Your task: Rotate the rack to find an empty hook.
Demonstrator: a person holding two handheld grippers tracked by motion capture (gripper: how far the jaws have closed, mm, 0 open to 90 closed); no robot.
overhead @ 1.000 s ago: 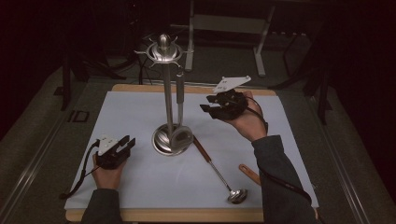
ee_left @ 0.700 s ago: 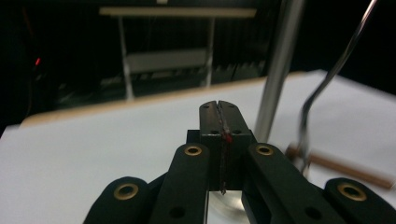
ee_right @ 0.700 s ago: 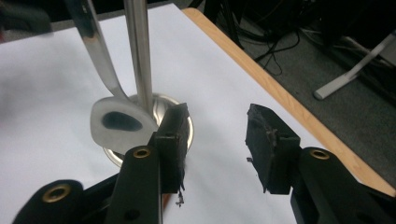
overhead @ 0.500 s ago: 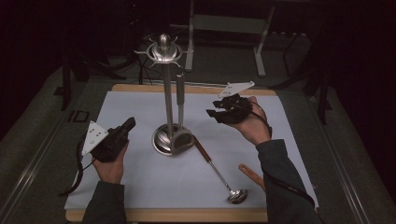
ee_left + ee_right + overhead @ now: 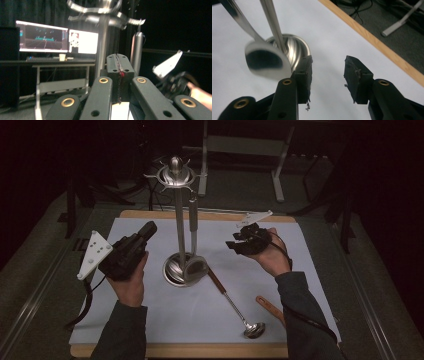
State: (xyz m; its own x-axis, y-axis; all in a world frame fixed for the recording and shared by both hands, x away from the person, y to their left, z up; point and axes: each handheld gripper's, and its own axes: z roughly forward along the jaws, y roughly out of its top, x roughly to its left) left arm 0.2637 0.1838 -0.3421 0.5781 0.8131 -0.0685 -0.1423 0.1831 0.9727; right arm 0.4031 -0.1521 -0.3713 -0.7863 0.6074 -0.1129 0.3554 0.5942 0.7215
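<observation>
A steel utensil stand rises from a round base mid-mat, hooks at its top. A steel utensil hangs from a hook, its blade by the base. A ladle with a brown grip lies on the mat, right of the base. My left gripper is lifted left of the stand, shut and empty, pointing at it; its jaws meet before the blurred stand. My right gripper hovers right of the stand; its jaws have just been opening, nothing between them, facing the base and hanging blade.
A white mat covers a wooden board. A brown handle lies by my right forearm. A metal frame stands behind the table. Lit monitors and a desk appear far off in the left gripper view.
My left gripper has lifted off the mat and swung up to point at the stand, its jaws closing. The right hand has sunk a little toward the mat.
</observation>
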